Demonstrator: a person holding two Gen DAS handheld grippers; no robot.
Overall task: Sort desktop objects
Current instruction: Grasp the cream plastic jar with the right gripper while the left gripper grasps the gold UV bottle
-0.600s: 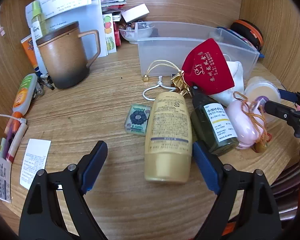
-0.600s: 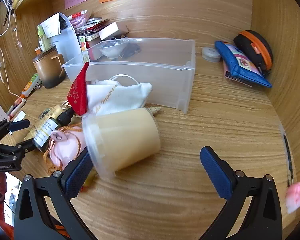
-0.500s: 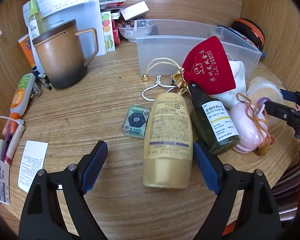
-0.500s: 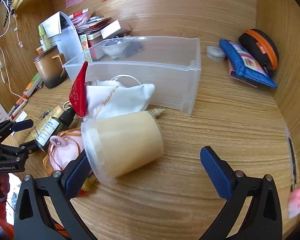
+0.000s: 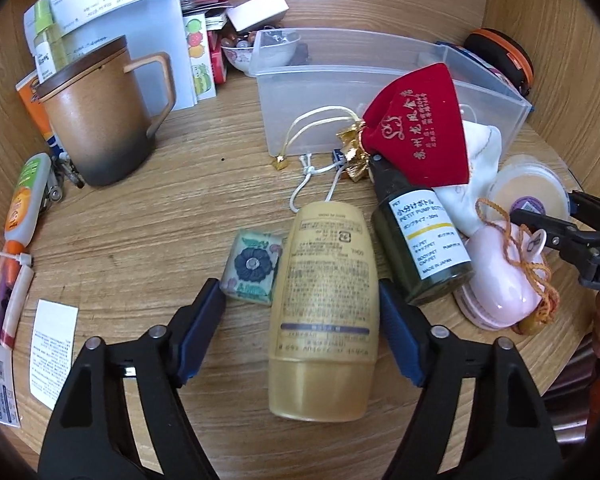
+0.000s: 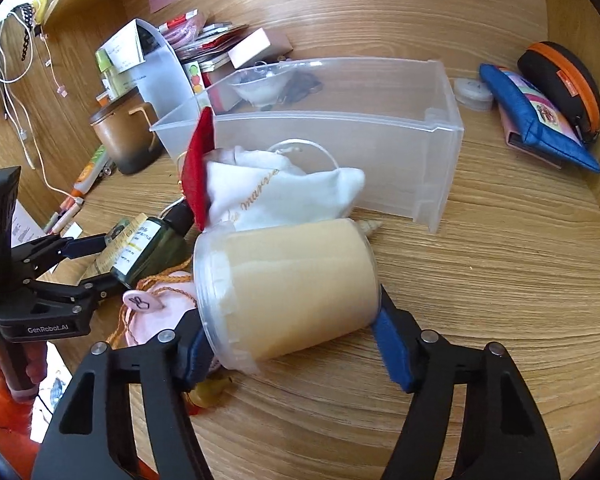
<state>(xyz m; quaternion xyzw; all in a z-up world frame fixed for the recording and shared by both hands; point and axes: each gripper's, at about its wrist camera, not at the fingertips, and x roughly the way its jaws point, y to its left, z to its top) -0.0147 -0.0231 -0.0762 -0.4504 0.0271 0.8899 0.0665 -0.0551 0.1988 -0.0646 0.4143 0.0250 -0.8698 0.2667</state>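
While both tools are angled down over the wooden desk (image 5: 120, 220), the left gripper (image 5: 300, 312) is seen straddling a gold bottle (image 5: 326, 312) lying flat; its right pad touches the bottle, its left pad stands clear, so nothing is clamped. A cream jar (image 6: 288, 288) on its side is bracketed by the right gripper (image 6: 288, 340), both pads against it. A clear bin (image 6: 340, 140) stands behind.

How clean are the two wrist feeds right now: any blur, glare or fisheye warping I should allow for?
Left wrist view: sharp and evenly lit, label on the gold bottle readable; heavy fisheye bends the clear bin and darkens the corners. Right wrist view: brighter daylight at upper left, the beige jar slightly soft close up, same warping.
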